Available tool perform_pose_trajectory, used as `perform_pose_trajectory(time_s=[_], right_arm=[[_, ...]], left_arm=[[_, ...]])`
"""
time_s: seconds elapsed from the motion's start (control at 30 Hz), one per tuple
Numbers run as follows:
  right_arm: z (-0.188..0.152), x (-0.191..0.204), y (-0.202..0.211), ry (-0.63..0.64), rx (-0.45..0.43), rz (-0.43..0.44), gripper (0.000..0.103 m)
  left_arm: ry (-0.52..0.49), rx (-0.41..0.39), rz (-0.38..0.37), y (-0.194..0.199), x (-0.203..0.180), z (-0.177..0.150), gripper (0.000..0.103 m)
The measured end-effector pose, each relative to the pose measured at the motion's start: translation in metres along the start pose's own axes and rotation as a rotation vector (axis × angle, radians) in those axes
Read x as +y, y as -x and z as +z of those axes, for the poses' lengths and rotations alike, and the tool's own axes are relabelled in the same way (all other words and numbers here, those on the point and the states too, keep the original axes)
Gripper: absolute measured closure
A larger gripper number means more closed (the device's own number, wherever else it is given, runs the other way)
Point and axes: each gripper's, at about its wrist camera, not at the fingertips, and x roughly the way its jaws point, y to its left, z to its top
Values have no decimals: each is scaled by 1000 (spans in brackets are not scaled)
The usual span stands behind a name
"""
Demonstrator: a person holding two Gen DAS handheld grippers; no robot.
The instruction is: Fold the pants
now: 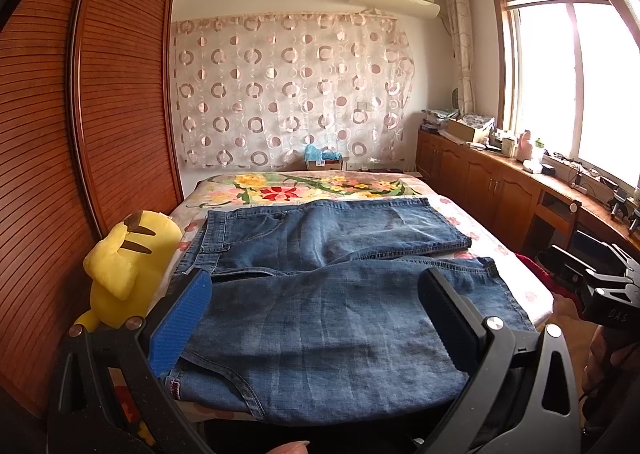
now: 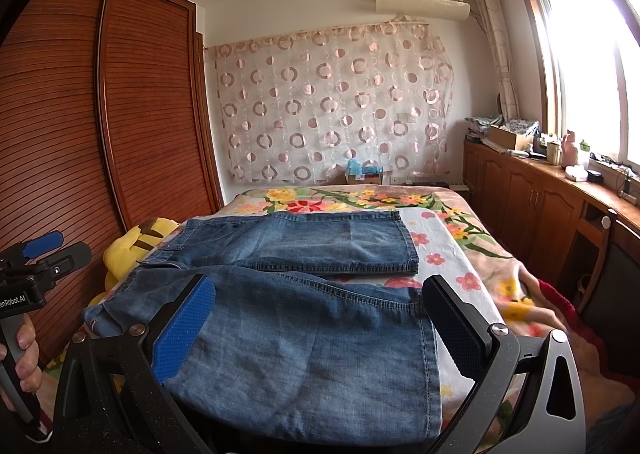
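Blue denim pants (image 1: 320, 318) lie flat on the bed (image 1: 460, 216), waist to the left, both legs reaching right. The far leg (image 1: 360, 230) lies behind the near leg. My left gripper (image 1: 316, 296) hovers open over the near leg near the waist end, nothing between its blue and black pads. My right gripper (image 2: 320, 314) is also open, above the near leg (image 2: 304, 350) toward its hem. In the right wrist view the left gripper (image 2: 60, 248) shows at the left edge, held by a hand (image 2: 24, 350). In the left wrist view the right gripper (image 1: 592, 278) shows at the right edge.
A yellow plush toy (image 1: 128, 258) lies against the bed's left side beside the waist. A brown louvred wardrobe (image 1: 100, 114) runs along the left. Wooden cabinets (image 1: 488, 178) with clutter line the right wall under the window. A floral blanket (image 2: 500, 286) covers the bed.
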Motion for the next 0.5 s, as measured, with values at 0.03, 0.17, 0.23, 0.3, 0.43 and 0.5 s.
perform_pose_trajectory(time_s=[0.03, 0.17, 0.23, 0.3, 0.43, 0.5], right_arm=[[-1, -1, -1, 1, 4, -2, 0], [-4, -7, -9, -3, 32, -2, 0], [-7, -10, -12, -1, 44, -8, 0], [-9, -12, -14, 3, 56, -15, 0], [-10, -15, -20, 9, 87, -24, 0], [-11, -17, -24, 9, 102, -31, 0]], left_arm=[[3, 3, 0, 0, -1, -1, 0], [4, 37, 5, -5, -4, -6, 0], [7, 54, 9, -6, -4, -8, 0], [11, 65, 12, -9, -1, -12, 0], [18, 87, 17, -23, 9, -24, 0], [23, 98, 24, -27, 15, -28, 0]])
